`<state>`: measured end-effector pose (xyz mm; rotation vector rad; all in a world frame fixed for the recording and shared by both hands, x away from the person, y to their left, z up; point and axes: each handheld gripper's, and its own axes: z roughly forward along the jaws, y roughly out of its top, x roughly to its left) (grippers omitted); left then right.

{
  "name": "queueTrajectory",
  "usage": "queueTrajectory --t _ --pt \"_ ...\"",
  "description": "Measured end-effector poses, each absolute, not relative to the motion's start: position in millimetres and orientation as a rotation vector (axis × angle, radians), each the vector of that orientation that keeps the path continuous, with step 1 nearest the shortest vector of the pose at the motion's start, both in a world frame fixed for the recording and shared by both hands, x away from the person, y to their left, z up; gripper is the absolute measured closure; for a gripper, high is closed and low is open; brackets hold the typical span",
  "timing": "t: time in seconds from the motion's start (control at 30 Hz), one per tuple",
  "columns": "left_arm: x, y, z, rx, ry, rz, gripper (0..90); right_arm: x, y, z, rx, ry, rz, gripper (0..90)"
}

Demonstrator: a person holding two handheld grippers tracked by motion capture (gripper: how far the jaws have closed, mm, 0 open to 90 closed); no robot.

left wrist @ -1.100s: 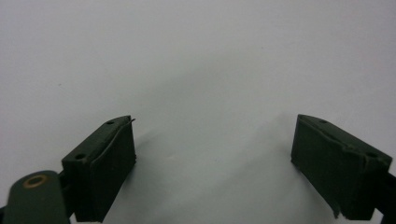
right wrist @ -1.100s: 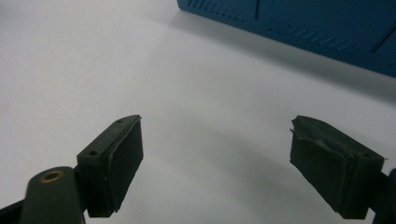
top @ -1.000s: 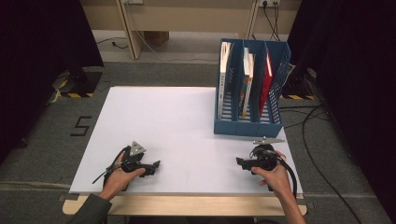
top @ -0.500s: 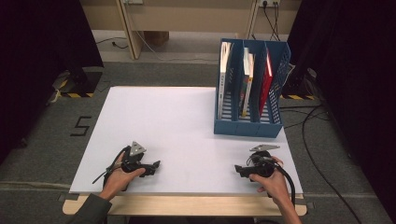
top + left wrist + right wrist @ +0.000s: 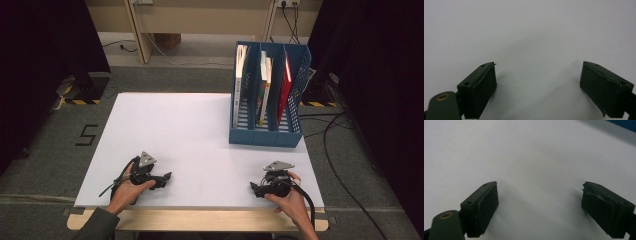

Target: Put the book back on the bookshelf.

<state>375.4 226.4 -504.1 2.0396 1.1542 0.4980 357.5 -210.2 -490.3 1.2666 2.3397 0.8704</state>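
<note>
Black left gripper point(image 5: 167, 176) points right, right gripper point(image 5: 254, 188) left, level.

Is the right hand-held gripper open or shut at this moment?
Open. The right hand-held gripper has its two jaws wide apart, with bare white table between them.

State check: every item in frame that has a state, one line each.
left gripper: jaws open, nothing between them, low over the white table top.
right gripper: jaws open, nothing between them, low over the table top.
blue file rack: upright at the table's far right, three slots.
white book: on end in the left slot.
middle book: on end, middle slot.
red book: on end, right slot, leaning.
</note>
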Motion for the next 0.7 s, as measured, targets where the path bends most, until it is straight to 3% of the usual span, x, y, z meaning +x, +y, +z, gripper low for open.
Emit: queueTrajectory --t 0.7 --pt "375.3 226.4 -504.1 2.039 1.154 0.498 12.8 348.6 -216.2 -500.3 1.217 2.258 0.986 14.4"
